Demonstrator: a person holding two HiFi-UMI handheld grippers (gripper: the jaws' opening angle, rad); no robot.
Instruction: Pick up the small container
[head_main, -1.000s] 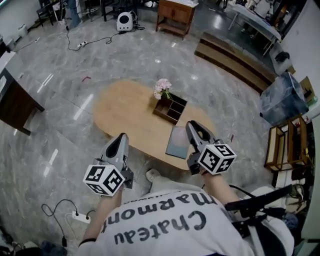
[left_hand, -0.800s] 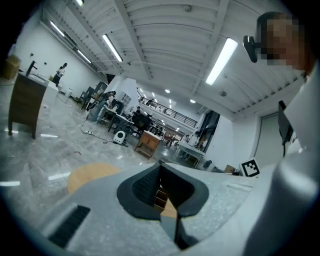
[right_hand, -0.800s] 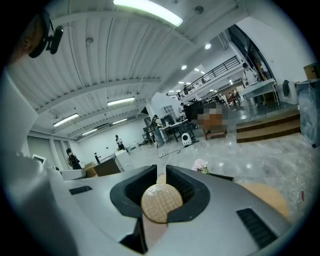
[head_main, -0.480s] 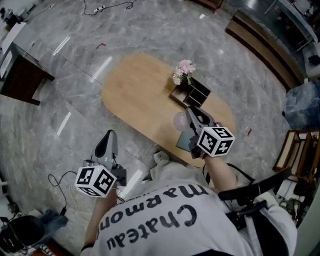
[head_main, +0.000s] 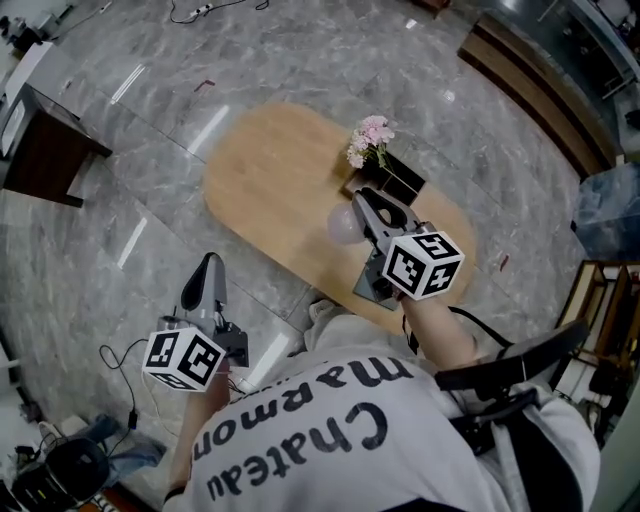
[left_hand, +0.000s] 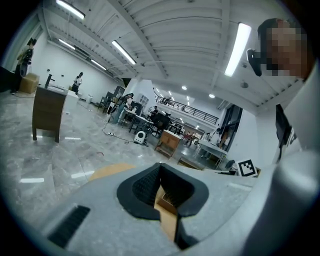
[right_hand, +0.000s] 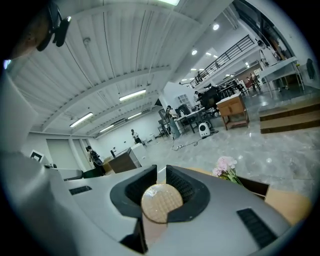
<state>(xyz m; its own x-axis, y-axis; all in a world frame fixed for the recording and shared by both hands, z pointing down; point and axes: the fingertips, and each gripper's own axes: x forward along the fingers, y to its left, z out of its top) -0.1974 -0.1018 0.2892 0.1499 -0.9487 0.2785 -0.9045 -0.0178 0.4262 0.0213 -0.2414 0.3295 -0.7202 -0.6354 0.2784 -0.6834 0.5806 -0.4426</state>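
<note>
The small container (head_main: 341, 226), round and pale pink with a honeycomb-patterned lid (right_hand: 161, 202), is off the oval wooden table (head_main: 262, 190). My right gripper (head_main: 362, 208) is shut on it, and in the right gripper view the lid fills the space between the black pads (right_hand: 184, 186). My left gripper (head_main: 208, 270) hangs low at the left, over the floor beside the table. Its jaws meet at the tips with nothing held (left_hand: 160, 167).
A dark wooden organiser box (head_main: 397, 180) with pink flowers (head_main: 368, 140) stands on the table's far end. A grey flat mat (head_main: 366, 288) lies at the near edge under my right gripper. A dark cabinet (head_main: 45, 150) stands at left, a wooden shelf (head_main: 600, 295) at right.
The right gripper has moved up and left over the table, and the pink container now shows at its jaws. The left gripper has dropped down and left, away from the table.
</note>
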